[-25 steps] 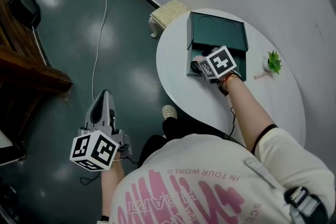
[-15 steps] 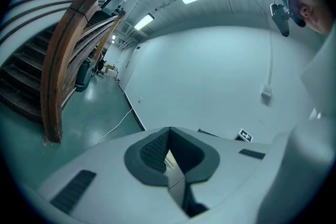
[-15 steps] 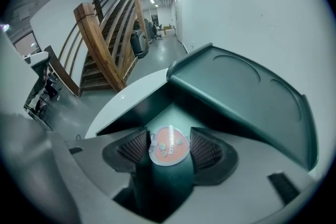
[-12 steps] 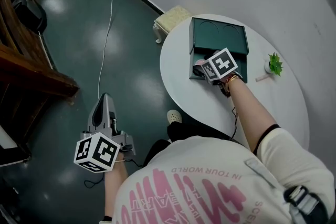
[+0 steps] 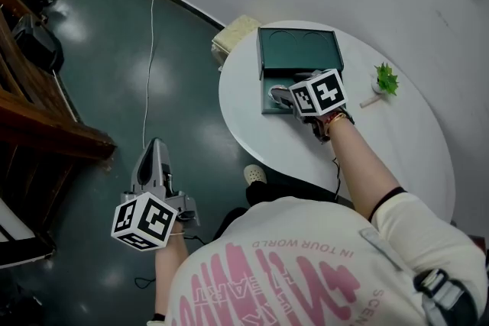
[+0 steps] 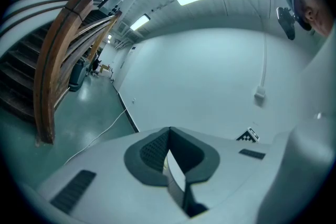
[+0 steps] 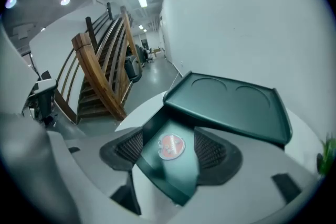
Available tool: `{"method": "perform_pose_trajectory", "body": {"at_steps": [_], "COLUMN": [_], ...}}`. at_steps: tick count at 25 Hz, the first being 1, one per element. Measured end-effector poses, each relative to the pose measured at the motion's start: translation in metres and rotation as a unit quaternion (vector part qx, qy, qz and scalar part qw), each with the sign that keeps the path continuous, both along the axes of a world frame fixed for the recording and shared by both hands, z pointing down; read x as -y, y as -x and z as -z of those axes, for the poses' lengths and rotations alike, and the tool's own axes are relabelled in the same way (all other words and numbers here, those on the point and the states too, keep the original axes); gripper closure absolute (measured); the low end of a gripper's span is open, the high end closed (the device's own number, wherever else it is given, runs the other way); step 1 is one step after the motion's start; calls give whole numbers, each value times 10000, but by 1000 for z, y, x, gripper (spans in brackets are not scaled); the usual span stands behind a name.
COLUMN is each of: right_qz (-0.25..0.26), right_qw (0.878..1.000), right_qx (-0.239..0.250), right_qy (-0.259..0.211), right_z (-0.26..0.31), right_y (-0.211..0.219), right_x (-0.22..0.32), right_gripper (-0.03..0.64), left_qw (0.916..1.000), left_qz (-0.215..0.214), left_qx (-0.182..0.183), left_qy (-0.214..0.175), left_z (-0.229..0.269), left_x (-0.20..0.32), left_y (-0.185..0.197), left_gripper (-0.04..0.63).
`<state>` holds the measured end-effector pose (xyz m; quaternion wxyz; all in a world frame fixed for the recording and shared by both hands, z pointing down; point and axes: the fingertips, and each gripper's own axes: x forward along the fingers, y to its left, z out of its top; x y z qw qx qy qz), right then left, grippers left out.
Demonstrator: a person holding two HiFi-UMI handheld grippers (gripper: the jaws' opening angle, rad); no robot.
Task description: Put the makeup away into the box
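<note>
Round white table [image 5: 397, 135], glossy green rectangular box [image 5: 299, 51]

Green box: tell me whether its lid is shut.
No, the lid of the green box stands raised open, and a round pink makeup item lies in the exposed compartment.

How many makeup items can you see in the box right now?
1. A round pink compact lies on the floor of the open green box, in front of its raised lid. Others may be hidden deeper inside.
</note>
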<state>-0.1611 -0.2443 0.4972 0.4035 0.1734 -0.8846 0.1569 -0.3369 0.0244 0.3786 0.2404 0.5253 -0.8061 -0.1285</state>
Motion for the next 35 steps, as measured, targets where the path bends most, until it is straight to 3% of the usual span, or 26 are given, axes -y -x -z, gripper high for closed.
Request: {"method": "perform_pose_trajectory", "body": {"at_steps": [5, 13, 21, 28, 35], "right_qz": [-720, -1476, -2507, -3001, -3364], "right_qw": [9961, 9875, 9665, 9534, 9404], "right_qx": [500, 534, 547, 298, 444], "right_qy": [-60, -169, 81, 95, 235], "right_z": [27, 29, 10, -8, -7], "right_y": [-45, -134, -221, -274, -296], "right_x": [-16, -49, -85, -89, -39], "right_gripper": [311, 313, 318, 318, 318], "left_qw": [9980, 9851, 9683, 9606, 9645], "left_qz": [-580, -1677, -2475, -2765, -2627], "left_qx": [-102, -227, -302, -272, -274], "left_qy": [-230, -306, -156, -7, 47], "left_z": [11, 18, 8, 1, 0], "left_x": [33, 70, 74, 83, 116], "left_y": [-35, -101, -176, -213, -225], "left_gripper": [594, 594, 594, 594, 594]}}
